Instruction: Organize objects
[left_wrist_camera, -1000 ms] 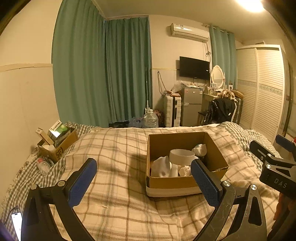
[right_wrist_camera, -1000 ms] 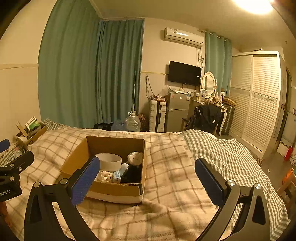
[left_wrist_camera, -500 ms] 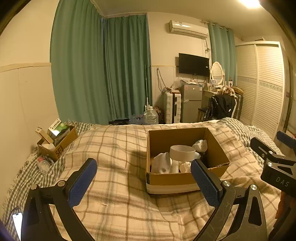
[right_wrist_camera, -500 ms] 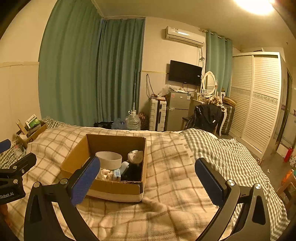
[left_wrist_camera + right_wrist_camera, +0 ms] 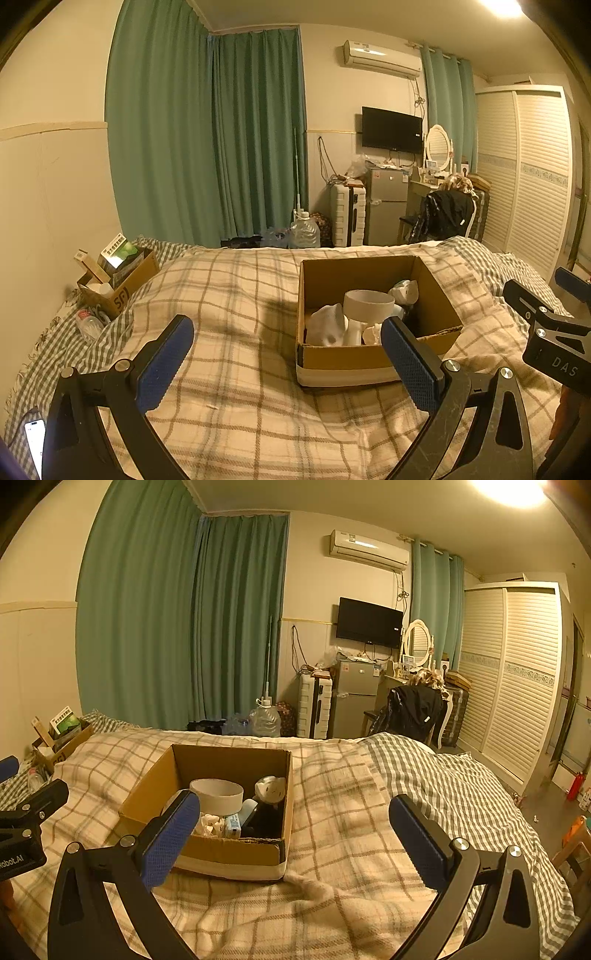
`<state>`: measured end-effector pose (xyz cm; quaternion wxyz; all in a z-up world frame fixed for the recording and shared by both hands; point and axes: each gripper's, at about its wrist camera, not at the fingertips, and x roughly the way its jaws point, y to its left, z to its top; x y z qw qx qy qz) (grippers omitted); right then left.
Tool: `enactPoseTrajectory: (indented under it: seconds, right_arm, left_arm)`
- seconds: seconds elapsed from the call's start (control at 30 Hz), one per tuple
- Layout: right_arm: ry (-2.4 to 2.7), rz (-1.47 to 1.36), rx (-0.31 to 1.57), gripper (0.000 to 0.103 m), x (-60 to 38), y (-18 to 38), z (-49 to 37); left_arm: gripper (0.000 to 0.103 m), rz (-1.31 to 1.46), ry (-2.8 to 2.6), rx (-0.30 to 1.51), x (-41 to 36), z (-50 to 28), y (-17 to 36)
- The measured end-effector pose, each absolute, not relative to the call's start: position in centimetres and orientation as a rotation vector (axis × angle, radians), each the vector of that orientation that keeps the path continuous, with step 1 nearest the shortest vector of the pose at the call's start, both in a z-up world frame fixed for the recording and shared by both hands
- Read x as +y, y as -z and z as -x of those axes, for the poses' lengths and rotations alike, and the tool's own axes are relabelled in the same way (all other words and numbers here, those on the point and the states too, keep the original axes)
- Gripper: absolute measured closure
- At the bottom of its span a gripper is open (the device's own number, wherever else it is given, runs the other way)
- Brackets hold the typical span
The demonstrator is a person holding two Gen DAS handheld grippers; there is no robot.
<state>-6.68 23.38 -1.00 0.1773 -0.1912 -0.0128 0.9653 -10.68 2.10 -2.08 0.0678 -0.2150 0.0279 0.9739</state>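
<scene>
I've got both grippers spread wide and empty, left gripper (image 5: 286, 363) and right gripper (image 5: 293, 834) hovering short of the cardboard box (image 5: 225, 845), which sits on the plaid blanket (image 5: 332, 797) holding the white roll (image 5: 217, 795).

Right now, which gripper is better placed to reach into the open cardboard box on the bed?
Probably the left gripper: the cardboard box sits just ahead, overlapping its right jaw. The right gripper has the box off to its left. Both jaws are open and empty.

Right tool (image 5: 554, 354) reads "DAS" (side carton (image 5: 120, 291) "SF").
</scene>
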Motion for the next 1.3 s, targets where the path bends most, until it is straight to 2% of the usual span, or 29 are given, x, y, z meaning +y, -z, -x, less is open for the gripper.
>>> enactPoseTrajectory:
  seconds: [1.3]
  right_arm:
    - [-2.719,0.563,-0.038,0.000,23.26,1.31,6.94]
  left_arm:
    - [0.000,0.656,-2.921,0.102,2.20,10.72,2.36]
